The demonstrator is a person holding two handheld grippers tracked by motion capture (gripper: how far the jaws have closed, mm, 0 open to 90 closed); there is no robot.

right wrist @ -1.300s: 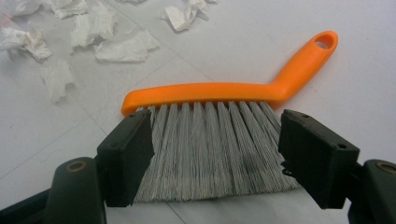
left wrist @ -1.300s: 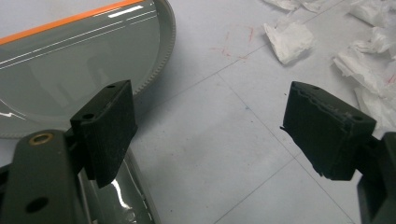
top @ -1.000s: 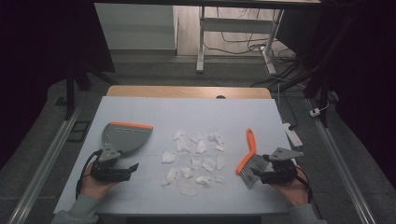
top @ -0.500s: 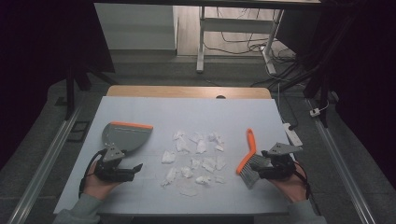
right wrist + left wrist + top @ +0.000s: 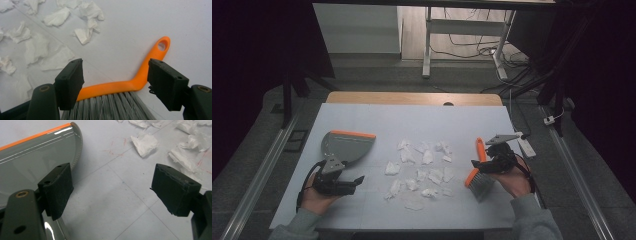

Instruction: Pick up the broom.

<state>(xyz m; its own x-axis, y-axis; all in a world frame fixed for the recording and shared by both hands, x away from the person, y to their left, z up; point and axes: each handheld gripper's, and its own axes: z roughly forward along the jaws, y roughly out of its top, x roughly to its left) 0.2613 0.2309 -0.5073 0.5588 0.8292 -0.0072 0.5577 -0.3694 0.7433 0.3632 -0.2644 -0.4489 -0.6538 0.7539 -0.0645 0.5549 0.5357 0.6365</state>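
Note:
A grey dustpan with an orange lip lies at the left of the white table; its grey pan sits under my left jaw. My left gripper stands open just in front of the pan, with bare table between its jaws. An orange-handled brush with grey bristles lies at the right. My right gripper is open over the brush handle, jaws on either side of it, not closed on it. Several torn white paper scraps lie between the two.
The white table top has a wooden strip along its far edge. A white power strip lies at the right edge. Metal rails run along both sides on the floor, with cables and a table leg behind.
My right gripper has crept a little toward the brush handle. The left gripper has barely shifted beside the dustpan. Both stay open.

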